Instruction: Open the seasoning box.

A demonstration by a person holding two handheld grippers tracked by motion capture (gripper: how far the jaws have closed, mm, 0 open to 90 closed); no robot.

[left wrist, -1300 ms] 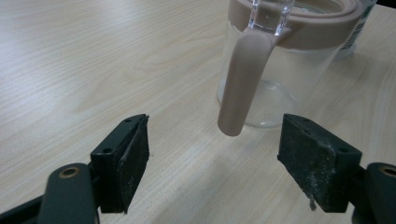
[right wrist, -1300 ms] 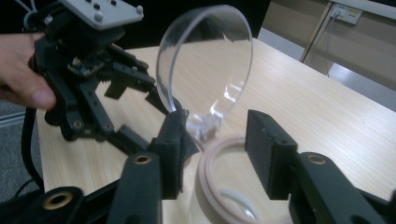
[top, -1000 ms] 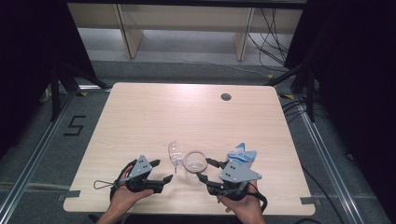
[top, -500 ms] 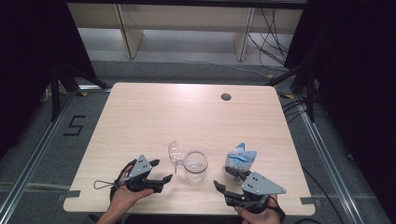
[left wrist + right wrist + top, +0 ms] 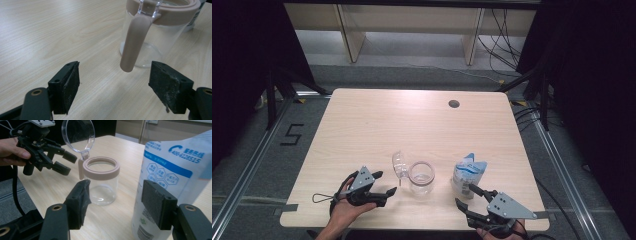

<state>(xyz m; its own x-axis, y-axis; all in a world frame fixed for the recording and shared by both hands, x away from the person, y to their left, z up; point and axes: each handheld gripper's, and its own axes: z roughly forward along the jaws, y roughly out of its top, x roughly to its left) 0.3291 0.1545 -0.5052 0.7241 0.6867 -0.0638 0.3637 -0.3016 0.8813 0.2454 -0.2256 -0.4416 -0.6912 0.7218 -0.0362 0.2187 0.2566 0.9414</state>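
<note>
Pale wood tabletop [image 5: 412,120] on a metal frame, grey floor around it, shelving behind and a round cable hole [image 5: 454,104] near the far edge. High view: clear glass jar [image 5: 421,177] upright near the front edge at centre, its transparent hinged lid [image 5: 399,165] flipped open to its left; blue-and-white pouch [image 5: 468,175] upright just to the jar's right, apart from it. Left claw [image 5: 383,183] held just left of the jar, jaws parted, holding nothing; right claw [image 5: 466,195] at the front right, just before the pouch, jaws parted, holding nothing. Left gripper view: left claw [image 5: 114,86] low over the wood, jaws spread wide and empty; the jar [image 5: 150,42] with pink rim band close ahead, its pink latch strap [image 5: 133,45] hanging down the wall between the two jaws, touching neither. Right gripper view: right claw [image 5: 115,202] wide open, empty; the jar [image 5: 101,181] ahead between the jaws, lid [image 5: 78,135] standing raised on its hinge; pouch [image 5: 167,172] close behind the right-hand jaw, whether touching it cannot be told; left claw [image 5: 65,163] in a hand [image 5: 11,150] beyond, open beside the latch strap.
</note>
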